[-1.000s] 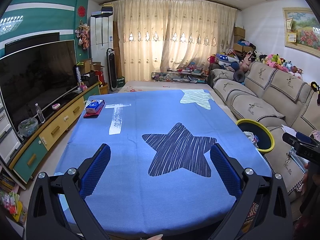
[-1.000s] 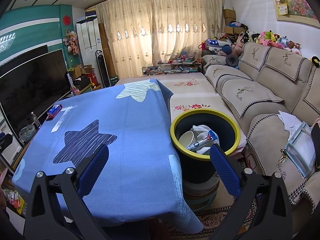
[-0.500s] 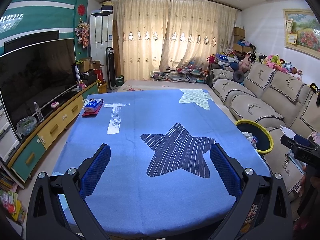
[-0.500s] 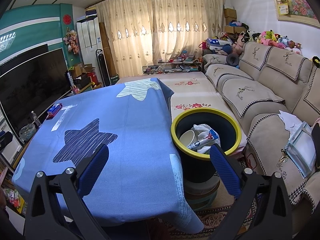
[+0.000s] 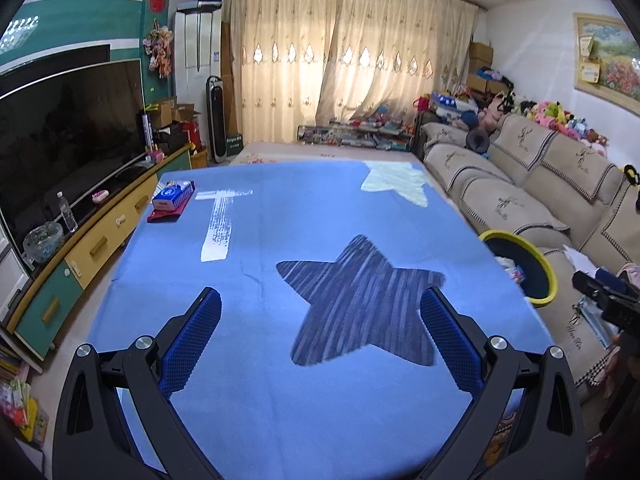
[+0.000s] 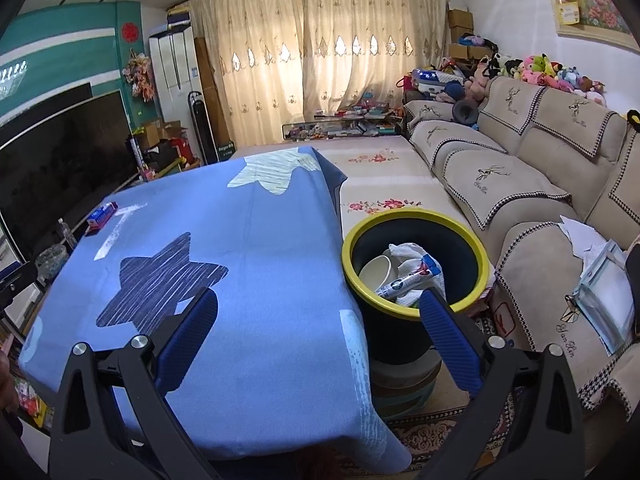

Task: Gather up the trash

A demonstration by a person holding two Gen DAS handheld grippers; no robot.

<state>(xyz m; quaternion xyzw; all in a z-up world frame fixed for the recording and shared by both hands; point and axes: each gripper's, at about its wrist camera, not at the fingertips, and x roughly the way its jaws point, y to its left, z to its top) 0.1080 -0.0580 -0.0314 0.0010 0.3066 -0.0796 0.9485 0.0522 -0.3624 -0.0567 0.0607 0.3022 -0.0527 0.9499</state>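
Note:
A dark bin with a yellow rim stands at the table's right side, holding a white cup, crumpled paper and a tube. It also shows in the left wrist view. My right gripper is open and empty, above the table's near right edge, left of the bin. My left gripper is open and empty over the blue tablecloth near its front edge. The right gripper's body shows at the far right of the left wrist view.
A tissue pack on a red booklet lies at the table's far left corner. A TV and cabinet run along the left. A beige sofa runs along the right with papers on it.
Both views shifted slightly: the left gripper drifted a little left and forward over the table. Both grippers stayed open and empty.

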